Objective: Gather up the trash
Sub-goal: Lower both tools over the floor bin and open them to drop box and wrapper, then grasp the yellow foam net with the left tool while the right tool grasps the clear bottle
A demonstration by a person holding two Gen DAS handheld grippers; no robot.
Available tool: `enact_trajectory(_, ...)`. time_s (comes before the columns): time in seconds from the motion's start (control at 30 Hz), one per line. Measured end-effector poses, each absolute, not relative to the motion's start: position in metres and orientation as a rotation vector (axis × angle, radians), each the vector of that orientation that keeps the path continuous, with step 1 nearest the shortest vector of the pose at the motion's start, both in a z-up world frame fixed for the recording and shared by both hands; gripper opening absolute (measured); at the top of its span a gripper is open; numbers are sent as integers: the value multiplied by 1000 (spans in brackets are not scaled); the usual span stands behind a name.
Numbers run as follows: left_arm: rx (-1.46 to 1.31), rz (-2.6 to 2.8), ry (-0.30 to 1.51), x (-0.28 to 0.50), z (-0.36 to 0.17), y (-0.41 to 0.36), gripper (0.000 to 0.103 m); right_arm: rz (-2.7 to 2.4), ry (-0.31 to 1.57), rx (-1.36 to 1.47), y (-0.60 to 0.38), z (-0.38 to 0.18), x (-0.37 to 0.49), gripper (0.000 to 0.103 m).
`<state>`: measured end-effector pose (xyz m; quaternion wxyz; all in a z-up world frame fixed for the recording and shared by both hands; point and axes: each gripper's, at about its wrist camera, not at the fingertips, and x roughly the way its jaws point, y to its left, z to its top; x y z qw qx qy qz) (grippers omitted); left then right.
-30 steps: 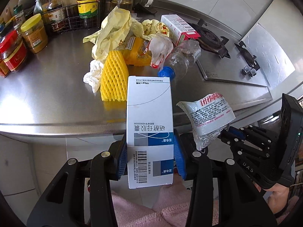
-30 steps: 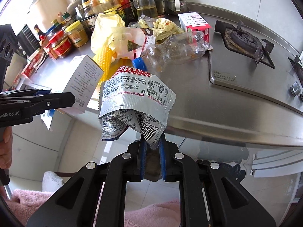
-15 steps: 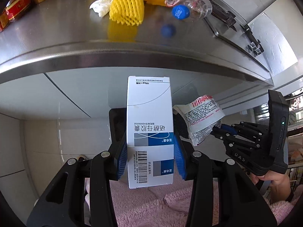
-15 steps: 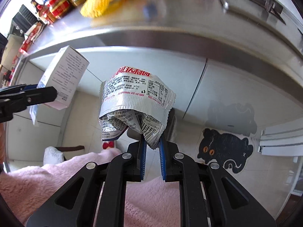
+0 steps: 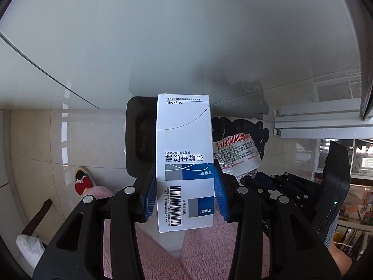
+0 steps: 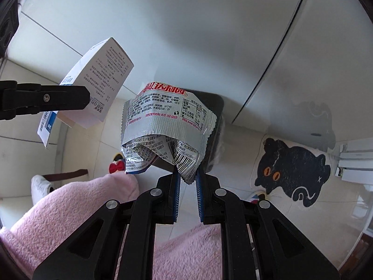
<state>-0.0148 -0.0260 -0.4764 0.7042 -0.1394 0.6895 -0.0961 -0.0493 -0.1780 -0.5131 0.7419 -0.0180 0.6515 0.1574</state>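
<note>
Down near the floor, the left gripper [image 5: 185, 192] clamps a white and blue medicine box [image 5: 184, 154] between its blue pads, the box standing upright with its barcode end toward the camera. Just beyond the box sits a black trash bin [image 5: 139, 137], its open mouth partly hidden behind the carton. To the right, the right gripper [image 6: 187, 182] pinches a crumpled silver snack wrapper [image 6: 165, 126] by its lower corner (red lettering runs across the wrapper's top edge), and the bin [image 6: 215, 126] lies just behind it in the right wrist view too. In that view the box [image 6: 100, 88] appears at the left, tilted, held well apart from the wrapper. A pale cabinet front [image 5: 186, 35] fills the far part of both views. On the tiled floor to the right lies a black cat-shaped mat [image 6: 293, 165]. Pink fleece trousers [image 6: 77, 205] show beneath the grippers, and a white slipper [image 6: 40, 187] rests at the near left.
</note>
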Motion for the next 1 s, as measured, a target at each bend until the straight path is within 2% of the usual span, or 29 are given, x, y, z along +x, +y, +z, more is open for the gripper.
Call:
enact_trajectory(0.2,-338,-207,1604,-8,-513,-25,42,318,1471,-10,-173,-538,-42,17)
enact_trajectory(0.37,-339,-207,1602,-2,-516,-25,44,312,1476,9,-172,-538,-35,19)
enact_trajectory(0.4,-338,-210,1603,-1,-515,-24,47,315,1476,21,-173,-538,-34,35)
enact_trajectory(0.43,-335,-208,1601,-2,-514,-24,53,314,1468,27,-173,-536,-34,58)
enact_trajectory(0.47,-333,-205,1594,-2,-511,-23,55,310,1454,24,-175,-536,-33,63)
enact_trajectory(0.57,-324,-186,1571,-1,-500,-18,67,308,1453,13,-174,-528,-33,63)
enact_trajectory(0.63,-313,-151,1555,0,-489,-14,82,306,1444,-2,-177,-519,-35,73)
enact_trajectory(0.7,-324,-116,1532,-3,-476,-7,89,307,1426,-19,-180,-502,-37,80)
enact_trajectory(0.87,-265,-123,1450,-19,-418,3,95,316,1318,25,-200,-430,-36,98)
enact_trajectory(1.0,-184,-151,1328,-31,-353,8,95,329,1253,144,-220,-360,-33,100)
